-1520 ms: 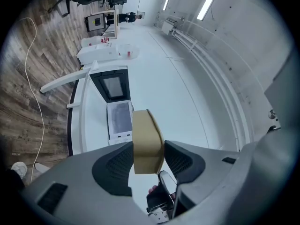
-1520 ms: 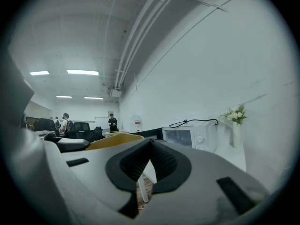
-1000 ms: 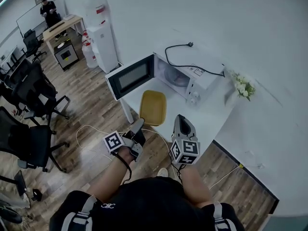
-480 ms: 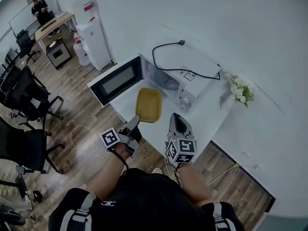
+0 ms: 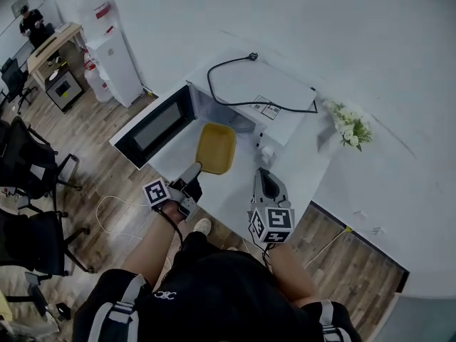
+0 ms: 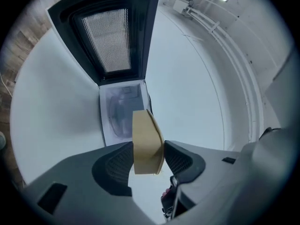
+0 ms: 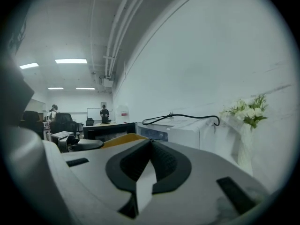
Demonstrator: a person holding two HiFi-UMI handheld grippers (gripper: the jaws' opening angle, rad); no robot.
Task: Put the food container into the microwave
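A yellow food container [image 5: 216,148] hangs above the white table [image 5: 299,169], just in front of the white microwave [image 5: 256,91], whose door [image 5: 152,125] stands wide open to the left. My left gripper [image 5: 192,175] is shut on the container's near rim. In the left gripper view the container [image 6: 146,142] stands edge-on between the pads, with the microwave cavity [image 6: 123,110] straight ahead and the door [image 6: 110,36] above. My right gripper [image 5: 265,175] floats to the right over the table, its jaws closed with nothing in them [image 7: 150,142].
A loose black power cord [image 5: 235,84] lies on the microwave's top. A vase of white flowers [image 5: 349,125] stands at the table's right corner by the wall. Off to the left are a water dispenser [image 5: 107,41] and office chairs [image 5: 28,162] on a wooden floor.
My left gripper has carried the yellow container forward, closer to the microwave's open cavity. The right gripper has kept its place beside it, still closed.
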